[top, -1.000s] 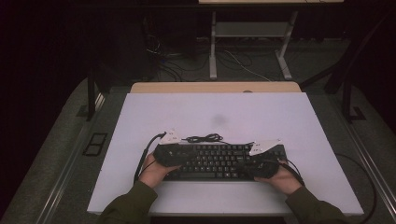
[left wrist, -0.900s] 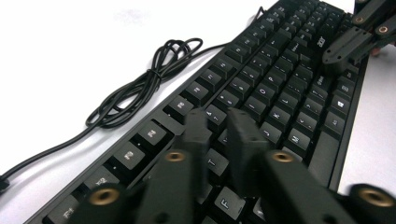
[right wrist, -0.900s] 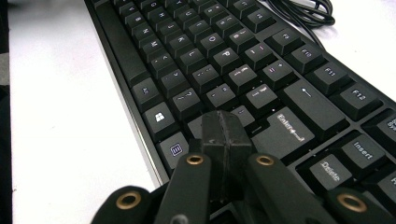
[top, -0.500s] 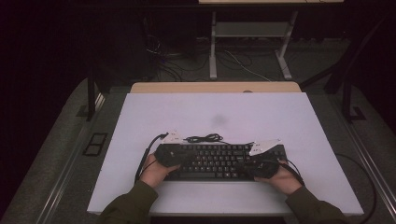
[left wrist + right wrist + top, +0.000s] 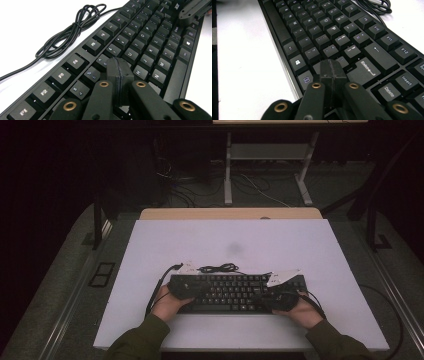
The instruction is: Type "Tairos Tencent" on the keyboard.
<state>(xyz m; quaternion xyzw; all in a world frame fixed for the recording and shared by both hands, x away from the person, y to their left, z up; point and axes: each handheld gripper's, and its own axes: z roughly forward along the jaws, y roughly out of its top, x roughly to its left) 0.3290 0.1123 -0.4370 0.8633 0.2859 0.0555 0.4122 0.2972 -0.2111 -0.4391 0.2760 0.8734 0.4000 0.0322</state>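
Near the table's point(image 5: 150, 270) front edge lay a black keyboard point(image 5: 235, 292); the left gripper point(image 5: 120, 72) and right gripper point(image 5: 331, 72) hovered over its keys, jaws pressed together, holding nothing.

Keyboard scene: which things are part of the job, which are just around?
In the job:
- black full-size keyboard
- left tongs, shut, tips over the keys
- right tongs, shut, tips over the keys near Enter

Just around:
- keyboard's bundled black cable, on the table behind the keyboard
- white table top
- loose floor cables beyond the table
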